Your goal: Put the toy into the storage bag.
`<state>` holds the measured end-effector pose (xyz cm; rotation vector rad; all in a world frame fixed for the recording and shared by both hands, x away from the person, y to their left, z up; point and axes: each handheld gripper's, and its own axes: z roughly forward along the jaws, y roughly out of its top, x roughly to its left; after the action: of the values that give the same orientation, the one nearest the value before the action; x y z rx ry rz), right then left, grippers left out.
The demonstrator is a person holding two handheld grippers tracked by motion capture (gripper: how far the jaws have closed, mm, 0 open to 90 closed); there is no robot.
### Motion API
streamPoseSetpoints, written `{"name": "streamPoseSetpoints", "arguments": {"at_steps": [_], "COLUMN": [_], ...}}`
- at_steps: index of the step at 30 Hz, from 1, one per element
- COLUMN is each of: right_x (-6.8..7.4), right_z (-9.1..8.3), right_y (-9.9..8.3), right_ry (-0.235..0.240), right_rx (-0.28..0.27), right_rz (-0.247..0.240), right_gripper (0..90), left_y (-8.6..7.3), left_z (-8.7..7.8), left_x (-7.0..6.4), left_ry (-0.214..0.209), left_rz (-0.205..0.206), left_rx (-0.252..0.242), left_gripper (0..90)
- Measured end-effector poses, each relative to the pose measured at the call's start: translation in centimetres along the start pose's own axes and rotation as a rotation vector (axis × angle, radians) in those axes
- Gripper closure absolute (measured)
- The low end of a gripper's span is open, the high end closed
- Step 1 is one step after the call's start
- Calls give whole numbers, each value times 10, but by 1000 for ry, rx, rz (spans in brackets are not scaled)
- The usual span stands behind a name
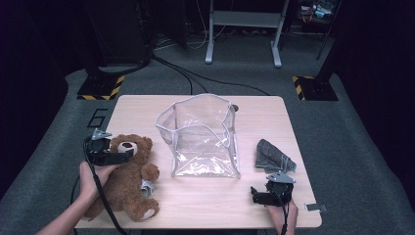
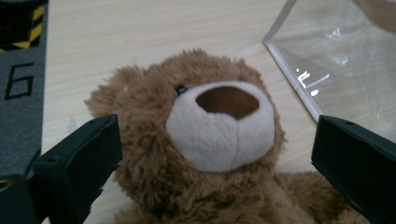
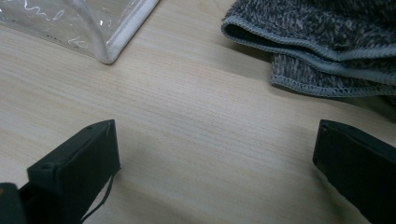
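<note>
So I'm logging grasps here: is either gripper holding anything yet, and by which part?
Nothing held. The left gripper is open around the teddy bear's head; the right gripper is open over bare table.

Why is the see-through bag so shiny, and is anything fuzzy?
In the left gripper view, light glints off the clear bag beside the teddy bear; in the right gripper view, the near black jaws look soft; in the high view, the room behind the table is dark.

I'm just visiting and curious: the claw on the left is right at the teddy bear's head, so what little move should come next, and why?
Probably close the left gripper on the teddy bear. Its fingers stand wide open on either side of the bear's head, not yet pressing the fur. The clear bag stands open beside it, a likely destination. The right gripper hovers open above bare table.
</note>
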<state>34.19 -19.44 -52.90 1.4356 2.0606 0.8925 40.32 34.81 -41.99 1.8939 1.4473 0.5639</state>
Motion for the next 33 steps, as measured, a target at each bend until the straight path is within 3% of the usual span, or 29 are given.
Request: {"name": "streamPoseSetpoints", "arguments": {"at_steps": [6,10,19,24,30,33], "right_x": [1,1,2,2,2,2], "right_z": [1,1,2,2,2,2], "right_y": [0,0,0,0,0,0], "right_ry": [-1,-2,-6,-6,-7,-8], "right_rx": [6,13,15,15,14,13], "right_rz": [2,-8,-11,-10,-9,-9], "right_gripper": [0,0,0,0,0,0], "left_y": [-9,-13,-21,-23,-26,-26], "left_z": [11,16,32,38,45,48], "left_x": [2,4,3,7,15,14], "left_ry": [7,2,29,37,21,11], "left_rz": [13,-10,33,22,-21,-16], "left_rx": [67,80,147,162,209,230], "left_gripper": [0,7,6,13,18,71]}}
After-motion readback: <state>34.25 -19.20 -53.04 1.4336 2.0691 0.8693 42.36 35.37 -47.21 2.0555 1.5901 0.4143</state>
